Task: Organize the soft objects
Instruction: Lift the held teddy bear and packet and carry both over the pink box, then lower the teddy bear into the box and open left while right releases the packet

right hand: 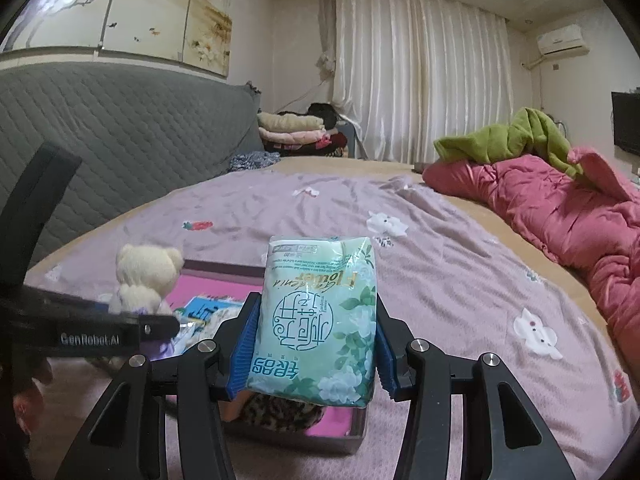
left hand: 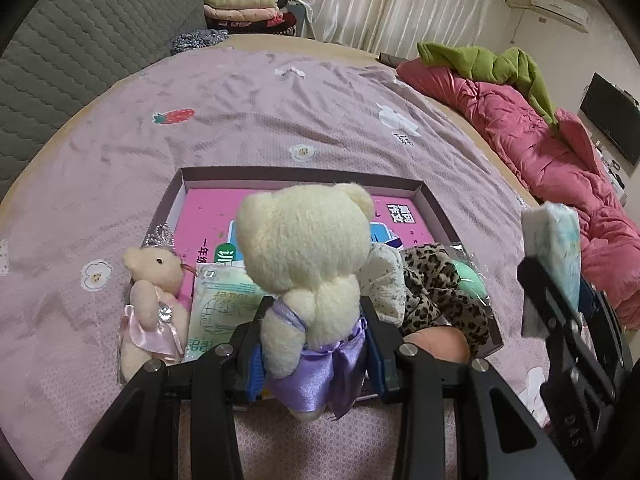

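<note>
Two tools are seen over a bed (left hand: 240,92) covered in a lilac sheet. The left tool (left hand: 314,344) is clamped on a cream bear (left hand: 308,248) in a purple dress, gripped at the waist between blue pads (left hand: 256,372), head up and facing away from the camera. The bear is held above the near edge of a shallow box (left hand: 300,174) lined with pink print.

The right tool (right hand: 314,344) is clamped on a green tissue pack (right hand: 320,320), held upright, print upside down, above the box's near right corner. From the left wrist view, this pack (left hand: 556,252) is seen edge-on at the far right.

Laid at the box's near end: a second tissue pack (left hand: 216,300), a white cloth (left hand: 384,280), a leopard-print item (left hand: 444,292), and something mint green (left hand: 470,280) just behind it. A pink-dressed bear (left hand: 154,300) with a crown is lying against the box's left wall; whether inside or outside it cannot be told.

A pink quilt (left hand: 540,152) with a green cloth (left hand: 492,64) on top is bunched along the bed's right side.
</note>
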`<state>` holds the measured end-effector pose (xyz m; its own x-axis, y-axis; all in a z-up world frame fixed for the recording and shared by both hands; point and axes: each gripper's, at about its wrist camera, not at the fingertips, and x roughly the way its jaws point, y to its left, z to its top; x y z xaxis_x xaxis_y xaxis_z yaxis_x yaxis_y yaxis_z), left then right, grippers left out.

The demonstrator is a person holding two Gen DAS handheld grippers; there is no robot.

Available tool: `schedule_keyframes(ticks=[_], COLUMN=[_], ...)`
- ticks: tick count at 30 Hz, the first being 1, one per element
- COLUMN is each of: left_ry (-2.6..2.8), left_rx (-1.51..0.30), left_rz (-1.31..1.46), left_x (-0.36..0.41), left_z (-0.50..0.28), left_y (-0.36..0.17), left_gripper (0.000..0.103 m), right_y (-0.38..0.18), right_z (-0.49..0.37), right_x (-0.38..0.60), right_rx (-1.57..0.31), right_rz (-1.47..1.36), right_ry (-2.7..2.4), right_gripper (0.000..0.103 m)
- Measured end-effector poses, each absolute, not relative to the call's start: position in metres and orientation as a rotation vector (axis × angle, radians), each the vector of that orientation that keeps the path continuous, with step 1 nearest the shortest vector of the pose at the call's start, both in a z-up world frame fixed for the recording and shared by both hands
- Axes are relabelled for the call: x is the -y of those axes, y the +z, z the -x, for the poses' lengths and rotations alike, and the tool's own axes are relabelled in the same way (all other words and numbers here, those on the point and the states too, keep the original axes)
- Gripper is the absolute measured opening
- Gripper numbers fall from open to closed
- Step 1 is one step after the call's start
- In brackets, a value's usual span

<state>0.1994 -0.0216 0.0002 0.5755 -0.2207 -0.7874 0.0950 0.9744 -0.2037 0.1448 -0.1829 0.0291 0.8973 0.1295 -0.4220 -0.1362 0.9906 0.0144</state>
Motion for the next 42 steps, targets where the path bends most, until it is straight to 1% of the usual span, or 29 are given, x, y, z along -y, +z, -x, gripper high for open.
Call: schedule_keyframes(ticks=[16,33,42], left_ry=[-0.203,-0.205,-0.187], left_rx=[-1.009,-1.026,-1.000], left_rz=[0.080,0.096,0.124], left_x=[0.036,0.033,0.028], left_z=[-0.211,-0.216,-0.215], left_y=[-0.025,-0.029,-0.025], left_gripper=[0.041,0.041,0.041], right_y=[0.014,-0.004,-0.022], right_z=[-0.166,-0.179,-0.188], right_x=[0.187,0.189,0.185], right_rx=[-0.480,-0.575,-0.639], right_rz=[0.010,-0.014,-0.004], right_ry=[0.141,0.175,0.192], right_gripper=[0.052,0.052,0.053])
